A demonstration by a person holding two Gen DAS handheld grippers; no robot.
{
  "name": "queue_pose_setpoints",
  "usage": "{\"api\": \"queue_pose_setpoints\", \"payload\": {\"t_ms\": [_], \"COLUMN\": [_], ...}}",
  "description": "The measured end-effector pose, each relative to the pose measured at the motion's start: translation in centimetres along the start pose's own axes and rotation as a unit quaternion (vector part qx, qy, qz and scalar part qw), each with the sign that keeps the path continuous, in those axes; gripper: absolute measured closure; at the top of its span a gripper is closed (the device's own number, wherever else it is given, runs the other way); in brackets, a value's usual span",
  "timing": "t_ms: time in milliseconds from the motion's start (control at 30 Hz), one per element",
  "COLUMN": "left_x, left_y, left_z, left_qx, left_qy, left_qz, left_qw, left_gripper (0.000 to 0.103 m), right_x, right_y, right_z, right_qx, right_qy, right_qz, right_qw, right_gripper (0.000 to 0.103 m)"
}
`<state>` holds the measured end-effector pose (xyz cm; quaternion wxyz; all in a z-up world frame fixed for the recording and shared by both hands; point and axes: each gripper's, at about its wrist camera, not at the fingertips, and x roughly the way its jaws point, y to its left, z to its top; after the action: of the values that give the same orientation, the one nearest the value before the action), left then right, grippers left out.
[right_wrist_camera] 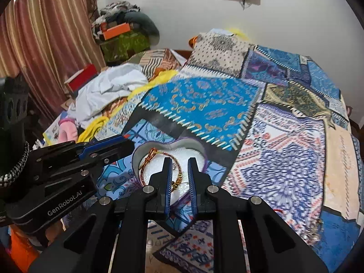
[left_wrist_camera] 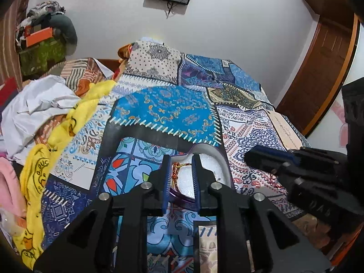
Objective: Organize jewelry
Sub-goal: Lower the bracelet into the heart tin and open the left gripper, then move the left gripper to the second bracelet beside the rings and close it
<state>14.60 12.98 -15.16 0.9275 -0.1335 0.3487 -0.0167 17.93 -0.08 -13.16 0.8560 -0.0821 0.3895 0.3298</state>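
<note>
A heart-shaped box [right_wrist_camera: 202, 153] sits open on the quilt [right_wrist_camera: 204, 104], low centre in both frames, a bracelet [right_wrist_camera: 157, 159] lying across its white lining. The right gripper [right_wrist_camera: 179, 161] hangs directly over it, fingers narrowly parted and empty; the left gripper [left_wrist_camera: 180, 159], likewise parted and empty, brackets the box's near rim. Only the right view shows the bracelet's full loop, running left to right.

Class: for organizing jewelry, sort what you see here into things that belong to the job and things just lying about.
Belongs to the job:
heart-shaped box
red-gold bracelet inside it
left gripper
right gripper

Lying about:
yellow cloth
white garment
orange box
patchwork bedspread
</note>
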Motion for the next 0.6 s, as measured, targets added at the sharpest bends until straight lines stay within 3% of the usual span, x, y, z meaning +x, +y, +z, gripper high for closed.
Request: {"api": "queue_pose_setpoints", "payload": {"t_ms": [100,233,267,400,600], "left_x": [-1.0,-2.1,-2.3,-2.8,-3.0], "left_y": [-1.0,-2.5,-3.0,-4.5,-7.0], "left_z": [0.2,0.4,0.5,0.4,0.3], "left_qx": [0.008,0.022,0.025,0.038,0.048], "left_qy": [-0.007,-0.017,-0.019,-0.020,-0.018], "left_qz": [0.002,0.005,0.006,0.008,0.010], "left_qw": [0.9999,0.9996,0.9995,0.9991,0.9987], "left_gripper": [0.085,0.073,0.072,0.066,0.058], "right_x": [-1.7,-3.8,-4.2,-6.1,-8.3], "right_y": [-0.7,-2.1,-2.5,-3.9,-6.0], "right_z": [0.0,0.0,-0.1,-0.9,-2.0], "right_qx": [0.007,0.020,0.023,0.035,0.053], "right_qy": [-0.016,-0.032,-0.036,-0.054,-0.067], "right_qz": [-0.012,-0.026,-0.032,-0.056,-0.078], "right_qw": [1.000,0.999,0.999,0.996,0.993], "right_gripper": [0.091,0.089,0.088,0.065,0.063]}}
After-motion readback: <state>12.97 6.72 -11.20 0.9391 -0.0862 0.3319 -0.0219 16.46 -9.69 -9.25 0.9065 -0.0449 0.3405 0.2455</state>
